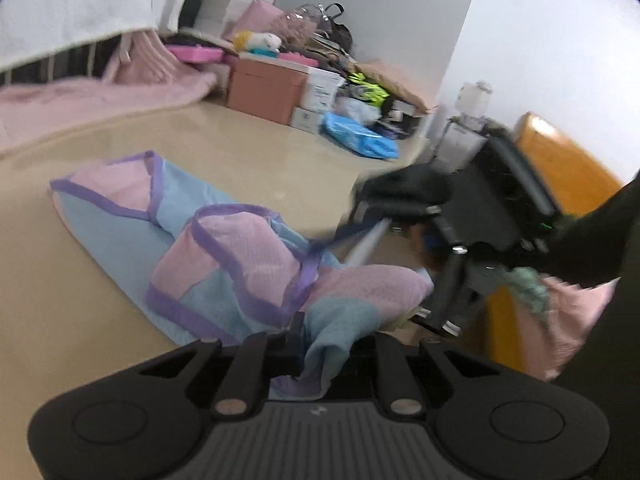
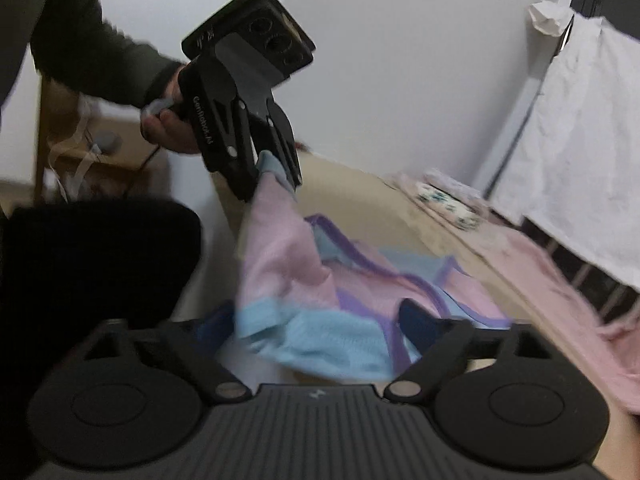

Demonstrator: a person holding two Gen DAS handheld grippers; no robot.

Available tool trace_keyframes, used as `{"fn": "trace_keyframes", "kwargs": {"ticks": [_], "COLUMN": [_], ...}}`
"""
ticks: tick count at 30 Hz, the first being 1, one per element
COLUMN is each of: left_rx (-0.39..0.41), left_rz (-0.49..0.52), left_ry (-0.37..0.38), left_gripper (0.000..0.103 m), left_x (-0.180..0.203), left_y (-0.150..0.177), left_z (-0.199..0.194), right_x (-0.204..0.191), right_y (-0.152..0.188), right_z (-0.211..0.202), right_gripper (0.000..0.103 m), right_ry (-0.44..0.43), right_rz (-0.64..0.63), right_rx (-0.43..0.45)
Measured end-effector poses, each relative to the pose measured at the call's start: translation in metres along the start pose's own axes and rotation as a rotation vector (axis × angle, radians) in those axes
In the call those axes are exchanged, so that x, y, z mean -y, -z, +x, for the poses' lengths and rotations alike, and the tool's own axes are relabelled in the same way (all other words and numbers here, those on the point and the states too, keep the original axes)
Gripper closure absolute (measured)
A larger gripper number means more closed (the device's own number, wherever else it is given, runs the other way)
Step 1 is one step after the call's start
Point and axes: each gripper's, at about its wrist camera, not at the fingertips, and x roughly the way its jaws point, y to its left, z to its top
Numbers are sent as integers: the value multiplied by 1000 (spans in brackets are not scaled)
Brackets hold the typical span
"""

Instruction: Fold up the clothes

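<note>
A pink and light-blue garment with purple trim [image 1: 224,256] lies on the beige bed surface [image 1: 80,320], partly lifted at its near end. My left gripper [image 1: 310,344] is shut on a blue hem of the garment; in the right wrist view it [image 2: 280,172] holds a corner of the garment [image 2: 288,276] raised above the bed. My right gripper [image 2: 320,344] has its fingers spread wide, with the garment's blue hem [image 2: 320,340] lying between them. In the left wrist view the right gripper [image 1: 384,208] is blurred at a dark purple strap of the garment.
A pink blanket [image 1: 80,96] lies along the bed's far edge by a railing with a white cloth [image 2: 580,140]. Boxes and bags [image 1: 304,80] are piled in the corner. An orange wooden piece of furniture [image 1: 560,168] stands at the right. The person's dark sleeve [image 1: 600,248] is close.
</note>
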Motion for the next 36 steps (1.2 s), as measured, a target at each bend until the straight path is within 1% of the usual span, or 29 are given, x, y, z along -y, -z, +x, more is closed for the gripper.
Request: {"fn": "trace_keyframes", "kwargs": {"ticks": [2,4,5,6,7,8,10,11,12,13,15,16,17,18,19,20,22,24,26,28,29,30,32,33,34,35,36], "left_rx": [13,63,95,116,134,153,187,209,237,262,291,296,307,318,333,351,402,418,400,347,315,327,353,378,403,423,442], "left_rz": [-98,-243,-316,-377,-424,-475,-563,-611,-665,-712,-752,-749,-742,-739,-749,-753,-713,-660,-634,-626,-649,-664,-688,-680,-668,-639,-611], "left_ry": [62,115,129,132,113,68,-1,-29,-41,-48,-21,-32,-47,-59,-61,-63,-74,-108,-178,-278,-337,-372,-440,-463,-488,-525,-562], "left_gripper": [90,90,89,87,83,82,74,73,70,69,69,76,87,98,98,98,99,98,98,98,95,91,77,66,63,63,63], "left_x": [-10,-30,-42,-52,-60,-68,-81,-88,-93,-98,-102,-102,-101,-99,-97,-96,-90,-89,-95,-99,-102,-102,-100,-96,-91,-80,-70], "left_y": [-4,-10,-14,-17,-19,-20,-17,-15,-10,-6,1,2,2,3,2,-1,-13,-27,-37,-38,-36,-32,-25,-24,-24,-24,-25], "left_z": [-10,-18,-20,-21,-21,-18,-11,-7,-5,-3,1,2,3,3,1,-2,-13,-19,-10,6,14,15,17,11,5,-3,-12], "right_x": [19,53,70,83,97,110,129,137,141,143,138,137,135,133,131,129,125,131,139,140,138,133,125,122,119,117,114], "right_y": [-3,1,3,9,15,22,34,39,42,44,46,47,48,49,49,47,36,22,15,13,13,12,11,10,9,8,6], "right_z": [3,6,7,7,9,11,18,21,22,23,22,25,28,31,33,34,33,28,28,45,54,61,74,75,73,67,58], "right_gripper": [80,82,82,82,82,82,81,79,79,79,79,79,79,84,91,95,96,96,96,96,95,93,90,79,67,54,53], "right_ry": [-159,-311,-374,-395,-399,-396,-350,-324,-291,-259,-207,-196,-194,-191,-186,-177,-143,-95,-29,72,120,153,218,245,276,321,359], "right_rz": [130,385,506,608,709,806,977,1049,1083,1109,1120,1136,1154,1167,1167,1165,1132,1078,1056,1003,969,943,895,885,875,869,863], "right_rx": [5,38,58,81,92,98,79,71,72,75,89,80,67,59,64,69,108,158,154,80,40,12,-36,-35,-34,-35,-27]}}
